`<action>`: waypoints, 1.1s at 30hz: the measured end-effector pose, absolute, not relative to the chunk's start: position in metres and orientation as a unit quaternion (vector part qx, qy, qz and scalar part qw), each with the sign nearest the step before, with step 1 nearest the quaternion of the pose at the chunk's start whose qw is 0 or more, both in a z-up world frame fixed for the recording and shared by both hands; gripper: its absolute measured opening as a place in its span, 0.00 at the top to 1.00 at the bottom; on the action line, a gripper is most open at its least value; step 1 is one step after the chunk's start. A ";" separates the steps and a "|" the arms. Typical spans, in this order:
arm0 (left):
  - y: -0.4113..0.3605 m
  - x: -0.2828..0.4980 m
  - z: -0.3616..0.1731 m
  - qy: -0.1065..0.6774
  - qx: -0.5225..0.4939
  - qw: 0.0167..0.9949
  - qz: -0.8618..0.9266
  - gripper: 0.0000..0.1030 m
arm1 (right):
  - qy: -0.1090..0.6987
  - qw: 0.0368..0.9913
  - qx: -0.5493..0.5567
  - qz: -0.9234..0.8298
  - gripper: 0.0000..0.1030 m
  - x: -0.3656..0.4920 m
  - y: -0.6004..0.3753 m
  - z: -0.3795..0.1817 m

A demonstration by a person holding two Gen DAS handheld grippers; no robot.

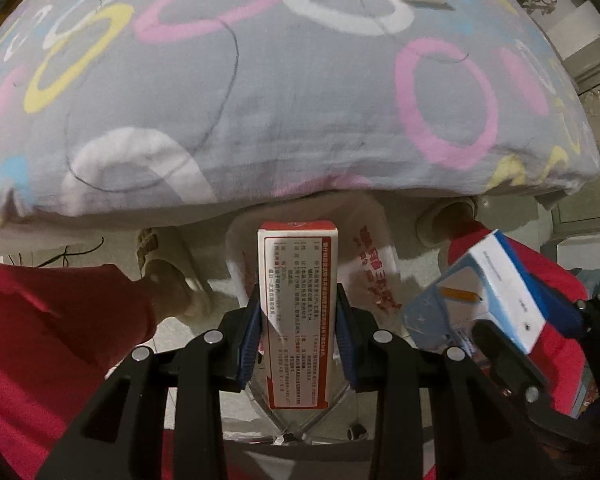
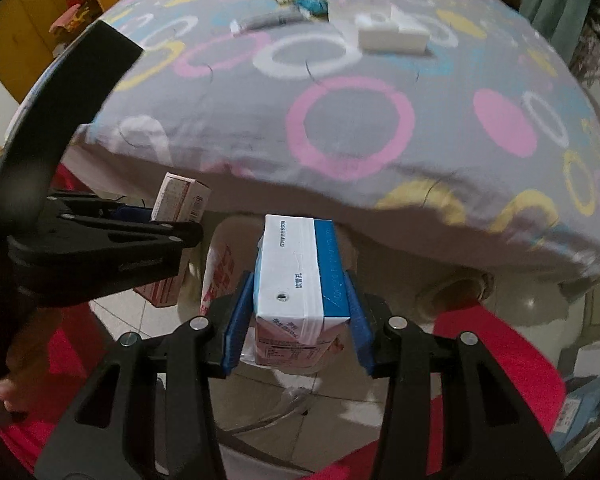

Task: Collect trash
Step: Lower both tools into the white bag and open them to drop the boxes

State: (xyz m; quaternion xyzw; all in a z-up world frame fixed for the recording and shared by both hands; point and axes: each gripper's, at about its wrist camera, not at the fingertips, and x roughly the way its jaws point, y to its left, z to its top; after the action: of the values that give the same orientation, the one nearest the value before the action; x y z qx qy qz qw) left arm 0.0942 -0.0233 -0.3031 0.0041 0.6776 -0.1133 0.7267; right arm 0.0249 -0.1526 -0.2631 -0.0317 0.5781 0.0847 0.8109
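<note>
Your left claw point(image 1: 298, 344) was clenched on a tall red-and-white printed cardboard box point(image 1: 296, 312). Your right claw point(image 2: 296, 320) gripped a blue-and-white drink carton point(image 2: 296, 276). Both items hung just beyond the bed's edge, above a white plastic bag with red lettering point(image 1: 374, 264) on the floor.

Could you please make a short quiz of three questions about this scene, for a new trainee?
1. True or false: the left gripper holds the red and white box.
2. What is between the blue pads of the right gripper? A) a tube B) the blue and white carton C) nothing
3. Name one item lying on the bed cover.

Key:
1. True.
2. B.
3. The white foam block, or the grey tube.
</note>
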 end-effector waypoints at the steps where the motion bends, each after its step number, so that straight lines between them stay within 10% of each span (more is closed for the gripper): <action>1: -0.024 0.094 -0.306 0.678 0.002 0.726 -0.118 0.68 | 0.582 0.809 -0.024 0.083 0.57 0.026 -0.154 -0.270; 33: -0.054 0.104 -0.417 0.722 0.068 0.679 -0.116 0.68 | 0.696 0.714 0.071 0.010 0.57 0.075 -0.180 -0.431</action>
State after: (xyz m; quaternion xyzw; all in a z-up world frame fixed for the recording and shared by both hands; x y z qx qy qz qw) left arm 0.1045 -0.0544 -0.4166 0.0679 0.7220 -0.1162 0.6787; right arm 0.0751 -0.1800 -0.4305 0.0710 0.6965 0.0102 0.7140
